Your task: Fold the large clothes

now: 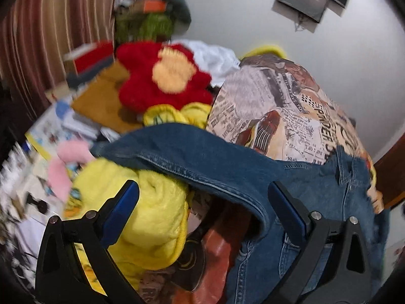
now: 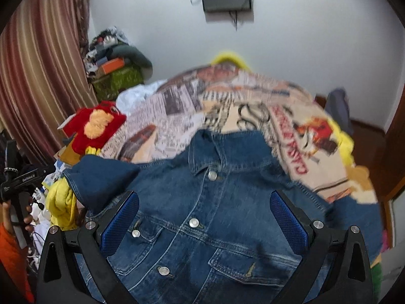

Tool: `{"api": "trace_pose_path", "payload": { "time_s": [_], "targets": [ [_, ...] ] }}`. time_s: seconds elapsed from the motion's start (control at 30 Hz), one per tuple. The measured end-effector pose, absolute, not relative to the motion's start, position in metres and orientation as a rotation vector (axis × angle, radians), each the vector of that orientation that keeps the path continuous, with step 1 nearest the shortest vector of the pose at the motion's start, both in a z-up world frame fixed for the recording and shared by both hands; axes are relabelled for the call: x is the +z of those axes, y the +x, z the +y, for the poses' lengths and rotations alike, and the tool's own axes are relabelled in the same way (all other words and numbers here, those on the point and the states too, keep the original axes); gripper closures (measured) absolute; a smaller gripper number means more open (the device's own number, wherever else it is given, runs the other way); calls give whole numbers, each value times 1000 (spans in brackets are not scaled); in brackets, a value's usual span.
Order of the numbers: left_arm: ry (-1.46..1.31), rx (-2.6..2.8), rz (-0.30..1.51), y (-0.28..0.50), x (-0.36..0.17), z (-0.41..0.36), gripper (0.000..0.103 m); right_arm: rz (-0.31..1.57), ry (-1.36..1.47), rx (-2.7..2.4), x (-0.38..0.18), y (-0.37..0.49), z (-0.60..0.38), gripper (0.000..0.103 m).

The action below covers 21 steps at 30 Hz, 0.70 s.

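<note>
A blue denim jacket (image 2: 202, 202) lies front-up, buttons fastened, on a newspaper-print blanket (image 2: 227, 106) with its collar (image 2: 210, 149) toward twelve o'clock; the right gripper (image 2: 204, 217) hovers above its chest, jaws spread wide and holding nothing. The left gripper (image 1: 202, 207) also stands open and empty over the jacket's sleeve edge; a yellow fleece garment (image 1: 149, 217) bunches at eight o'clock and a red plush toy (image 1: 164, 76) rests at eleven.
</note>
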<state>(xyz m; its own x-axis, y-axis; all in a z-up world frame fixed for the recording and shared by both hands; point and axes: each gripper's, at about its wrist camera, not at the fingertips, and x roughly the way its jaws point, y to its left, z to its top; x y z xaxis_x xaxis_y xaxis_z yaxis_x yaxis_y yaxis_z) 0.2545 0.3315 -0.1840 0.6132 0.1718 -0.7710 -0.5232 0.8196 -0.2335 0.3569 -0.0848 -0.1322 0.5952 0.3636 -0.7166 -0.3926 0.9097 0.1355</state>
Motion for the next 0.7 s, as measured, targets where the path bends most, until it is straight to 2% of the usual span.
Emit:
{"api": "trace_pose_path", "payload": {
  "time_s": [0.07,0.17,0.23,0.47,0.6,0.7],
  "targets": [
    [-572,385,831,260,-197,347,1,878,-27,449,-146,369,-83,0],
    [-698,356,855,269,-216,368,12,952,-13,453,-168,382,-81,0],
    [-766,347,860,274,-226,380,12,988,-8,451,-180,389,-80,0],
    [-861,398,866,293,-251,417,38,1060,52,452,-200,400,-87,0],
    [-759,491,911,311,-253,426,67,1081,88,445,-204,402,-93,0],
    [-653,544,933,319,-247,422,78,1088,117,436,-203,403,-98,0]
  ]
}}
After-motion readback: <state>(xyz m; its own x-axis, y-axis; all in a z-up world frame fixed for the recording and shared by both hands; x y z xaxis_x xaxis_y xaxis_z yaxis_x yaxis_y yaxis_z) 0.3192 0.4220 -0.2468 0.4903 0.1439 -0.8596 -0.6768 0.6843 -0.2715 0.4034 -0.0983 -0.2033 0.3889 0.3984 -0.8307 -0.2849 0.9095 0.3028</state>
